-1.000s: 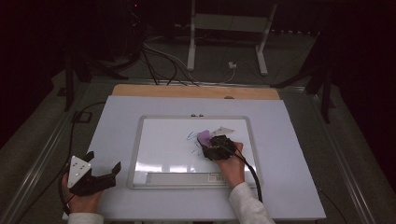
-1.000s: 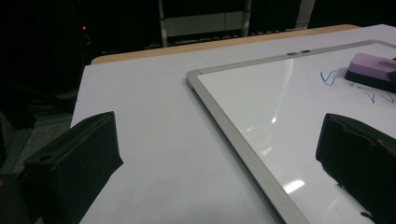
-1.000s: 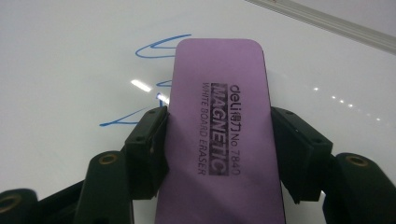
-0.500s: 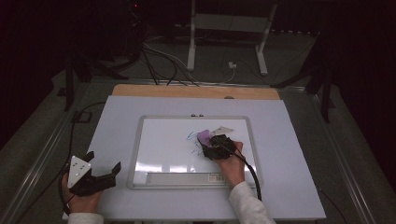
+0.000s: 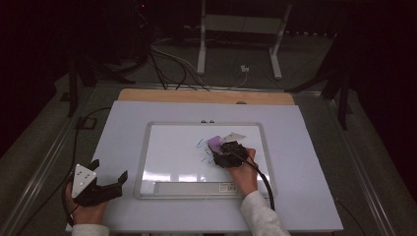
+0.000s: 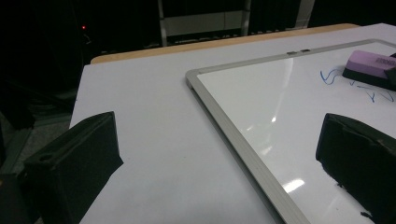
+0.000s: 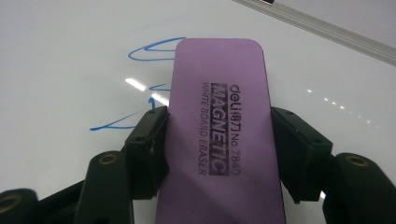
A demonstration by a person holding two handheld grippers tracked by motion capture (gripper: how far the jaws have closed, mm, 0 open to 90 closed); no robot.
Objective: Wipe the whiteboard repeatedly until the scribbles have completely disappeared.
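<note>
A white whiteboard with a metal frame lies flat on the table. Blue marker strokes are drawn near its middle. My right gripper is shut on a purple magnetic whiteboard eraser, whose pad rests on the board over the strokes. My left gripper is open and holds nothing, by the board's near left corner.
The board sits on a large white sheet over a wooden table. Its tray strip runs along the near edge. Cables and a metal stand lie on the dark floor beyond.
</note>
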